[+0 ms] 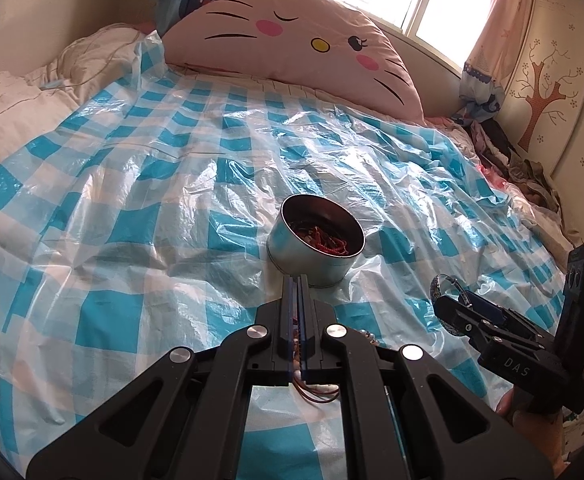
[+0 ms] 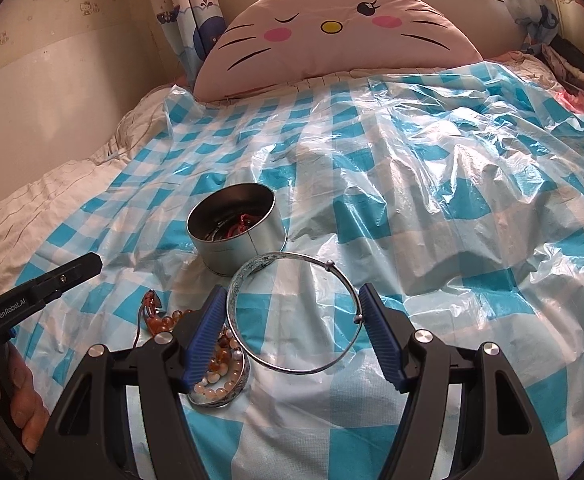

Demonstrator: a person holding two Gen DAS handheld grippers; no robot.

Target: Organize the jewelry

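Open checked sheet beyond tin; bead heap nearside.

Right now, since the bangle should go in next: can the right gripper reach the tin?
Probably yes. The tin stands open-topped just ahead of the right gripper, which holds the bangle; nothing lies between, and the left gripper is off to the side.

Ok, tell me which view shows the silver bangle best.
The right wrist view. The silver bangle shows there as a whole ring held across its width between the right gripper jaws. The left wrist view catches only part of it, edge-on at that gripper's tip, small and off to the side.
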